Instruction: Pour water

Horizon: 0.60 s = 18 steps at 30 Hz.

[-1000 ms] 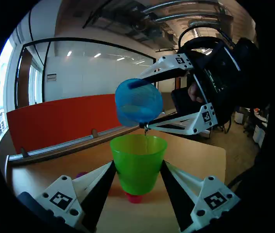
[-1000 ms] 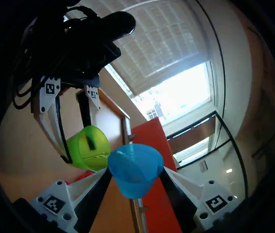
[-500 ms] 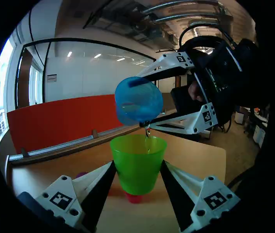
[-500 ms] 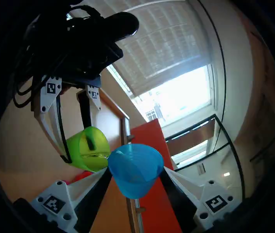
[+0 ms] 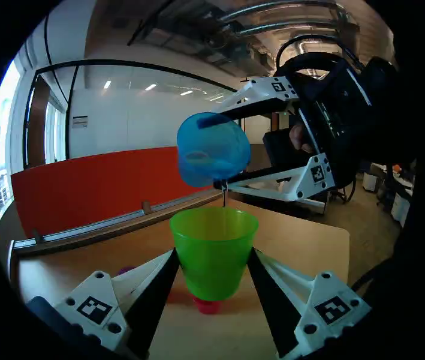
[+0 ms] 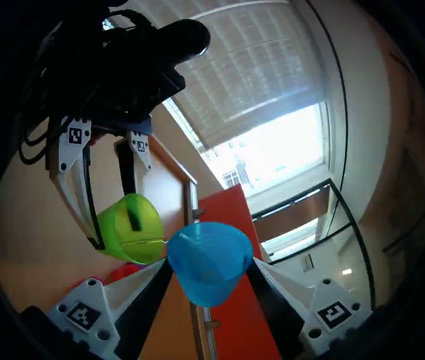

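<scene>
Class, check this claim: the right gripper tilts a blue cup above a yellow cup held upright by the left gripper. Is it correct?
No: the left gripper view shows a green cup, not a yellow one. The rest holds: the right gripper tilts the blue cup above it, held upright by the left gripper.

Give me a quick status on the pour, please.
Left tool shut on green cup, upright. Right tool shut on blue cup, tipped above it, thin trickle falling. Nothing between the cups.
</scene>
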Available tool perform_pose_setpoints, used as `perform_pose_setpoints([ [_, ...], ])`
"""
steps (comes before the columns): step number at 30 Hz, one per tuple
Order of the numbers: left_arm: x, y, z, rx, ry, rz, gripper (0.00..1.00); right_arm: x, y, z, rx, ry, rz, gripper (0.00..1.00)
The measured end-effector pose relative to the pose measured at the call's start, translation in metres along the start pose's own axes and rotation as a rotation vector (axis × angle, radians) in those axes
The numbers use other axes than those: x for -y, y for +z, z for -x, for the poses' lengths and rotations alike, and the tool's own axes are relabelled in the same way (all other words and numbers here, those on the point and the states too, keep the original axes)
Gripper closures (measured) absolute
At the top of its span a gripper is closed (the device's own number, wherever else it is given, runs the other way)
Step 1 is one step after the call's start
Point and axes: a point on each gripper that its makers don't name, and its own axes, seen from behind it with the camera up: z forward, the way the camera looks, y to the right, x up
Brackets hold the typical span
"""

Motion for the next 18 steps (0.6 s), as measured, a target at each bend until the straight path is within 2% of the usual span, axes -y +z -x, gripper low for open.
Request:
perform_pose_setpoints([
  [18, -0.0026, -0.0004, 0.0009, 0.005, 0.000, 0.005, 0.20, -0.0004, -0.0006, -0.0036, 0.000, -0.035, -0.001, 0.10],
])
